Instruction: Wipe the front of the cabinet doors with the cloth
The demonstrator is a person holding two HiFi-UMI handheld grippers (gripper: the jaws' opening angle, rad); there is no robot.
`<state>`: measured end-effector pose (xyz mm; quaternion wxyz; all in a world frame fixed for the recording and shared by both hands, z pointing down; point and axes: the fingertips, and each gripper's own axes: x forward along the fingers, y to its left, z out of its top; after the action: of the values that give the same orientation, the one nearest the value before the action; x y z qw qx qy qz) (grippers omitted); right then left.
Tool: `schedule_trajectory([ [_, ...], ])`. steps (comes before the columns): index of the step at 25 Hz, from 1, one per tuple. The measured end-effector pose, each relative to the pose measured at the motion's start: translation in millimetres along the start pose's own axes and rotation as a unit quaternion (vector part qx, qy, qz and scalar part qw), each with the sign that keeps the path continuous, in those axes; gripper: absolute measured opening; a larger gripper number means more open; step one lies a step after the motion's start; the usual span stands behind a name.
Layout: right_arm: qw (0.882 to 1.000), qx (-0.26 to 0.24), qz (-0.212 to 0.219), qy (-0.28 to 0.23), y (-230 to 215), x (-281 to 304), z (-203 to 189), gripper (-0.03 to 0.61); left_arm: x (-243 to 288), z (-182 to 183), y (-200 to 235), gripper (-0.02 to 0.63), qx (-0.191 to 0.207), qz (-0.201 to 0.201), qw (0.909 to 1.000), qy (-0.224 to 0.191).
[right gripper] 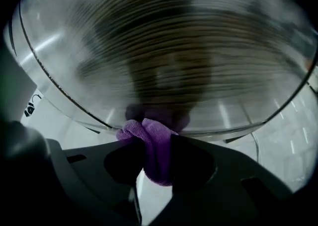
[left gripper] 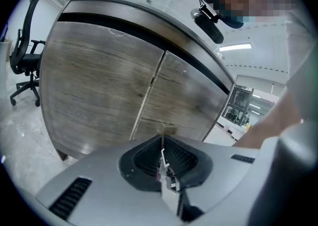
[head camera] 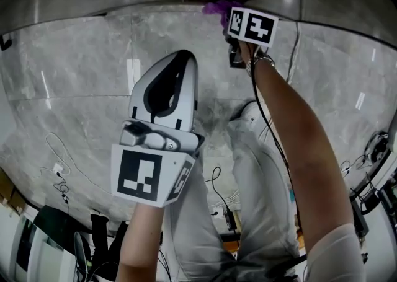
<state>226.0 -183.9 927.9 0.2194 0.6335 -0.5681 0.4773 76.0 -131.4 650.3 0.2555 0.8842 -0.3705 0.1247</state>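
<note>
The left gripper hangs back from the 2 cabinet doors, jaws together on nothing, while the right gripper pinches the purple cloth, likely soft, light and floppy, by a bunched fold against a door's lower front.
</note>
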Motion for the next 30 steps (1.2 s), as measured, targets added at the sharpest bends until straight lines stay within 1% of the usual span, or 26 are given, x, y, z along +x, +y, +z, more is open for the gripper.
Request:
schedule_trajectory([
  [8, 0.999, 0.005, -0.051, 0.0, -116, -33, -3, 0.14, 29, -10, -45, 0.023, 0.008, -0.015, 0.9998, 0.007],
  [13, 0.998, 0.003, -0.069, 0.005, -162, -48, -3, 0.14, 45, -11, -71, 0.023, 0.013, -0.027, 0.9995, 0.01],
  [15, 0.996, 0.02, -0.083, 0.0, -181, -56, -3, 0.14, 49, -14, -83, 0.023, 0.015, -0.033, 0.9992, 0.014],
  [19, 0.99, 0.076, -0.117, -0.022, -226, -83, 0, 0.14, 52, -16, -108, 0.023, 0.015, -0.039, 0.9988, 0.024],
  [22, 0.986, 0.099, -0.129, -0.033, -244, -106, 2, 0.14, 50, -12, -117, 0.023, 0.008, -0.036, 0.9988, 0.031],
  [26, 0.987, 0.082, -0.137, -0.026, -253, -142, 2, 0.14, 37, -2, -135, 0.023, 0.002, -0.037, 0.9986, 0.038],
  [30, 0.989, 0.064, -0.129, -0.016, -240, -179, 5, 0.14, 16, 18, -157, 0.023, 0.001, -0.042, 0.9984, 0.039],
])
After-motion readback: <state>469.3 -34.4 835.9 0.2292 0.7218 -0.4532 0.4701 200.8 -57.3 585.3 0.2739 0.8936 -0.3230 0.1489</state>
